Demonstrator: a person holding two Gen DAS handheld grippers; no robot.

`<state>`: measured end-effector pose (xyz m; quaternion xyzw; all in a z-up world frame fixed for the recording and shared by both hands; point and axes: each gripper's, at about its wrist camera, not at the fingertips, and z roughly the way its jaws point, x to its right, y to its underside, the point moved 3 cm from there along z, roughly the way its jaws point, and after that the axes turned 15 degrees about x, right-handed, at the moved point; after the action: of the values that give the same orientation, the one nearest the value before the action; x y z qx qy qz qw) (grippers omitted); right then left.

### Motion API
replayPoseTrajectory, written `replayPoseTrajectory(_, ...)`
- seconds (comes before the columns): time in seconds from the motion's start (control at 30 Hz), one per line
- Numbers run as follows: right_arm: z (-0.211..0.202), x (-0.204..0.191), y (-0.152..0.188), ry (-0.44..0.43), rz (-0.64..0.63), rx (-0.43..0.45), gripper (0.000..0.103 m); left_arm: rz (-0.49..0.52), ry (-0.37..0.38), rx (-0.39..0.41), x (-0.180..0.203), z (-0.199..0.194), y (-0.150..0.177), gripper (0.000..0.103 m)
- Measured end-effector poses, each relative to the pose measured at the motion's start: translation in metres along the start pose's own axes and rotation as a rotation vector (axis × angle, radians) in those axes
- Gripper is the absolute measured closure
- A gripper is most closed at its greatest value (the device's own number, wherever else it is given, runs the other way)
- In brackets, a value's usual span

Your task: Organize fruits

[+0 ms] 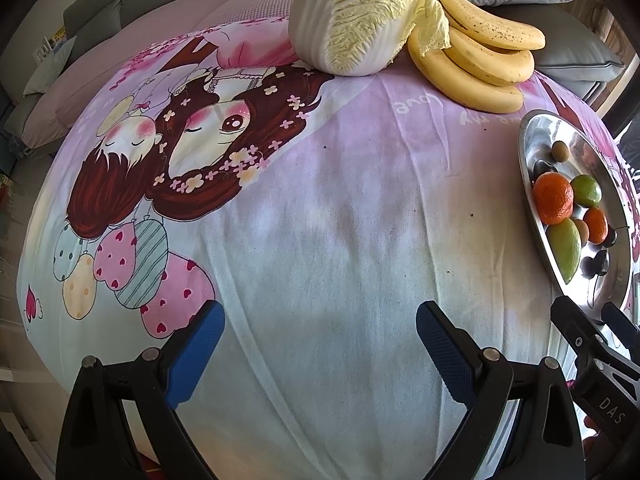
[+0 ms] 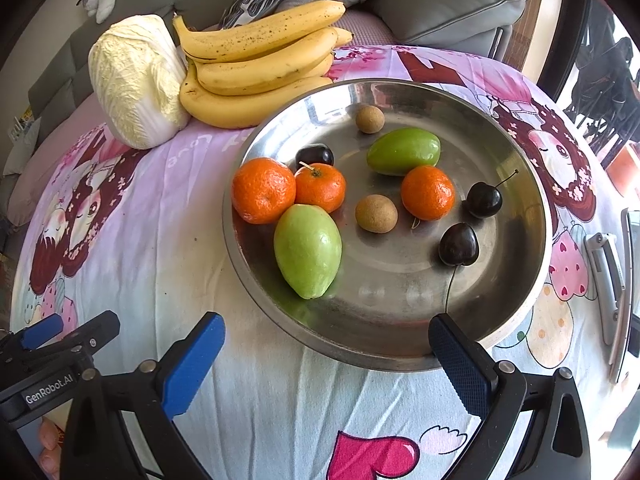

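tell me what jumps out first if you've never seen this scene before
The steel bowl right ahead of the open right gripper grabs the eye, dotted with bright tangerines, green fruits, dark cherries and small brown fruits. Behind it a banana bunch leans against a napa cabbage on the pink cartoon cloth, where the left gripper hangs open.

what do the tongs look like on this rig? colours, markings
Both sets match: the left tongs and right tongs have matte black angular arms with silver rivets at the pivots, and blue textured pads on the fingers. Seen from the opposite camera, one body reads "DAS" in white and the other "GenRobot.AI". No cables or sleeves visible.
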<state>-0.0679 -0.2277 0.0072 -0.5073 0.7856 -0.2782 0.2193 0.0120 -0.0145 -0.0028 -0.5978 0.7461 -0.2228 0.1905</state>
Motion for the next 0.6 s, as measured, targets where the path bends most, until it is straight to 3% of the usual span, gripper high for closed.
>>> replayPoseTrajectory(0.6, -0.0025, 0.0004, -0.0014, 0.005, 0.005, 0.009, 0.000, 0.001, 0.000, 0.001, 0.0002, -0.0001, -0.0003, 0.006)
